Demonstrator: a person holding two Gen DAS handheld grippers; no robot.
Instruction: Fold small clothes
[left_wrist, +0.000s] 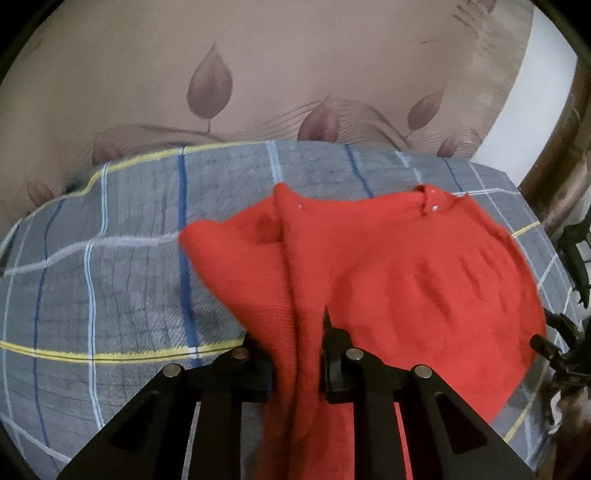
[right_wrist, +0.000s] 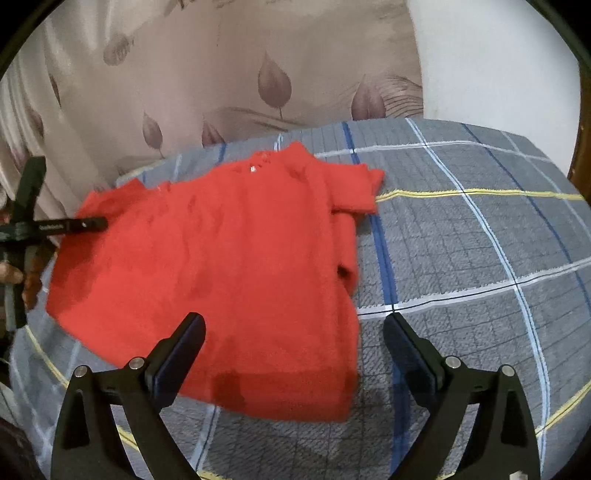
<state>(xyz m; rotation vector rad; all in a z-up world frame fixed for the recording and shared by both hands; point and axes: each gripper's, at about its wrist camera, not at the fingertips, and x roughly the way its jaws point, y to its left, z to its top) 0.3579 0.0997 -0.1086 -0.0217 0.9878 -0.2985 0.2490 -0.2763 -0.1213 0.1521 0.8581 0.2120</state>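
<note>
Red knit garment, centre-right of frame, on grey plaid cloth; left gripper clamps a lifted fold, lower centre.

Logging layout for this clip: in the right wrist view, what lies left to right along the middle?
Black left gripper → red knitted garment → grey plaid bedsheet.

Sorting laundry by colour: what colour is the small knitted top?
Solid red; the small knitted top shows best in the right wrist view.
</note>
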